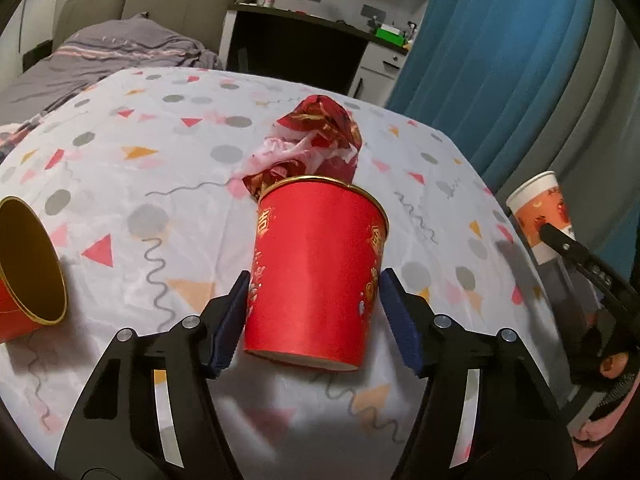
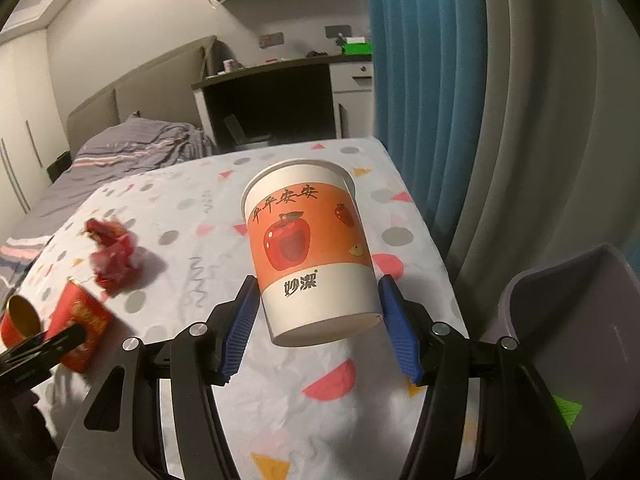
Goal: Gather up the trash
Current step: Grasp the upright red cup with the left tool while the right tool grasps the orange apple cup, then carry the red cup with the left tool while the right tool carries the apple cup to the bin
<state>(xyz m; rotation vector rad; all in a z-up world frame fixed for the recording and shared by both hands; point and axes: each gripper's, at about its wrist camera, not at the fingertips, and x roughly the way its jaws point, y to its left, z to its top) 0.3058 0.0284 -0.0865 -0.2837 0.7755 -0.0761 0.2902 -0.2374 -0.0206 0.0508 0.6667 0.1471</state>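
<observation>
A red paper cup [image 1: 316,272] with gold print stands between the blue pads of my left gripper [image 1: 316,312], which is shut on it; it also shows in the right wrist view [image 2: 82,326]. Crumpled red and pink wrapping [image 1: 316,148] lies behind it on the table. A second red cup [image 1: 24,268] lies on its side at the left. My right gripper [image 2: 318,320] is shut on a white and orange apple-print cup [image 2: 312,252], held tilted above the table's right edge.
The table wears a white cloth [image 1: 160,140] with coloured shapes. A grey bin [image 2: 580,332] stands off the table's right side. A bed [image 1: 100,60], a dark desk [image 1: 304,52] and blue curtains [image 1: 500,60] lie beyond.
</observation>
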